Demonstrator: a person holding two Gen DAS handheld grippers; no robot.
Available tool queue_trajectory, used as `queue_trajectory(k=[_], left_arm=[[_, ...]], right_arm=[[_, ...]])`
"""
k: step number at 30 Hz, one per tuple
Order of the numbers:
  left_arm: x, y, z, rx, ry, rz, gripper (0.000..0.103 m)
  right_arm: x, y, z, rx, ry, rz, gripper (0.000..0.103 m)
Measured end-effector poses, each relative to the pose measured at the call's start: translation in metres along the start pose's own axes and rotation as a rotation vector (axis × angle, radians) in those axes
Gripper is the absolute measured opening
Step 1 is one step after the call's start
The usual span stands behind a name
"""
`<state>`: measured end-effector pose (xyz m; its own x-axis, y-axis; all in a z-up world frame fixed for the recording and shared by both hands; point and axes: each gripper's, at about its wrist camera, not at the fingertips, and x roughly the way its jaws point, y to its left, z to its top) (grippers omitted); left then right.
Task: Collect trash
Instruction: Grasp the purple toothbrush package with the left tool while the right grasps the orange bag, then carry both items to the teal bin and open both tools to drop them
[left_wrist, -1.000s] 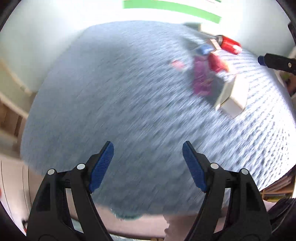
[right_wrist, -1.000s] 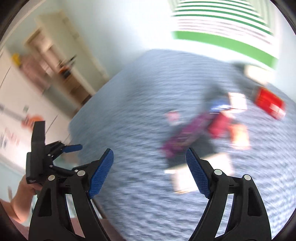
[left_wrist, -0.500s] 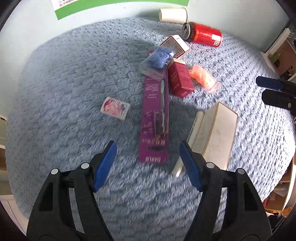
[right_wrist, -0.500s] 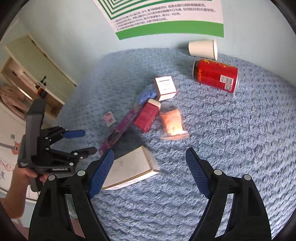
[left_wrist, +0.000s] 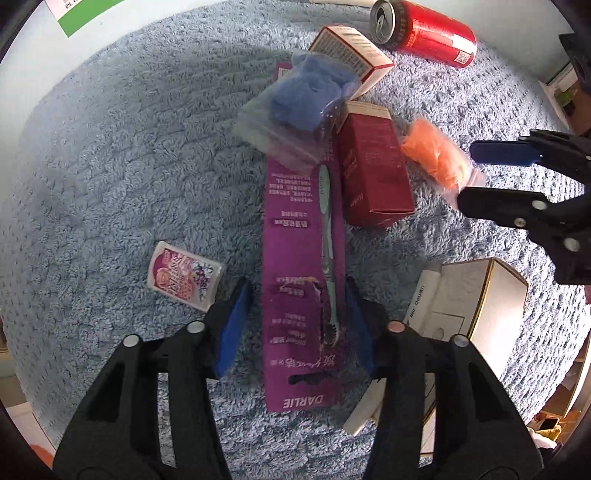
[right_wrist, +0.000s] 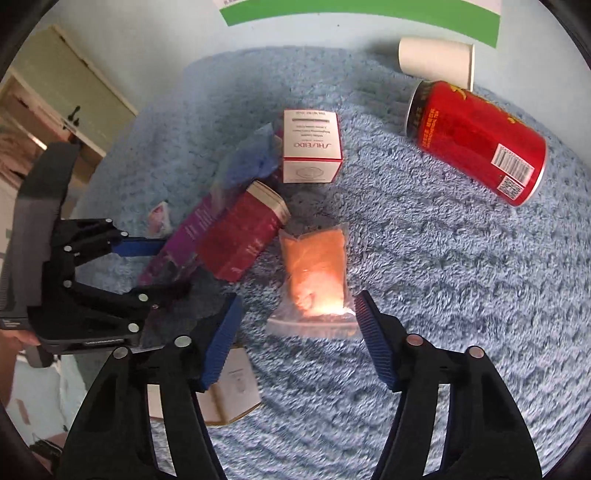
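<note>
Trash lies on a blue fluffy mat (left_wrist: 110, 177). My left gripper (left_wrist: 295, 326) points down over the lower end of a purple toothbrush package (left_wrist: 303, 229). Its jaws are closing with the package between them, and the pads do not clearly press on it. My right gripper (right_wrist: 297, 341) hovers at the near, clear end of an orange-filled plastic bag (right_wrist: 314, 258). Its jaws are closing too, with the bag's edge between the fingertips. In the left wrist view, the right gripper (left_wrist: 480, 179) sits beside the orange bag (left_wrist: 432, 155).
A red can (right_wrist: 476, 144) and a white paper cup (right_wrist: 436, 62) lie at the far side. A white box (right_wrist: 312, 147), a dark red box (left_wrist: 373, 173), a bag of blue stuff (left_wrist: 303, 99), a small pink packet (left_wrist: 183, 275) and a beige box (left_wrist: 472, 306) crowd the packages.
Both grippers have dropped closer to the trash and their jaws have narrowed. The left one now straddles the purple package; the right one has come down at the orange bag.
</note>
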<state>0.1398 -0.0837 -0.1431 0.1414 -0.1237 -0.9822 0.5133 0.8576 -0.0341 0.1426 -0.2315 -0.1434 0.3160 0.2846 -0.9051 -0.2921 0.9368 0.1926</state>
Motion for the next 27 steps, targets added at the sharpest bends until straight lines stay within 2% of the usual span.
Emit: queue_trajectory(k=[2, 4, 8, 12, 15, 20, 24, 27], left_arm=[[0.001, -0.001, 0.002, -0.001, -0.004, 0.005, 0.045], [0.001, -0.001, 0.002, -0.009, -0.006, 0.007, 0.04], [-0.001, -0.002, -0.003, 0.027, -0.022, 0.007, 0.039], [-0.008, -0.003, -0.011, 0.01, -0.03, 0.0, 0.038], [-0.027, 0.0, -0.027, 0.018, -0.057, 0.021, 0.038], [-0.058, 0.006, -0.044, -0.004, -0.099, 0.004, 0.039], [-0.086, 0.021, -0.071, -0.054, -0.143, 0.012, 0.039], [-0.105, 0.029, -0.091, -0.088, -0.18, 0.045, 0.039]], right_arm=[[0.007, -0.001, 0.0, -0.028, 0.008, -0.023, 0.044], [0.01, -0.001, 0.0, -0.04, 0.003, -0.021, 0.04], [0.006, -0.005, 0.0, -0.016, -0.007, -0.005, 0.034], [-0.014, -0.016, -0.002, 0.027, -0.037, 0.026, 0.032], [-0.036, -0.02, -0.008, 0.055, -0.063, 0.045, 0.032], [-0.073, -0.022, -0.02, 0.087, -0.111, 0.086, 0.032], [-0.1, -0.01, -0.033, 0.072, -0.147, 0.121, 0.032], [-0.107, 0.02, -0.037, 0.041, -0.169, 0.137, 0.032]])
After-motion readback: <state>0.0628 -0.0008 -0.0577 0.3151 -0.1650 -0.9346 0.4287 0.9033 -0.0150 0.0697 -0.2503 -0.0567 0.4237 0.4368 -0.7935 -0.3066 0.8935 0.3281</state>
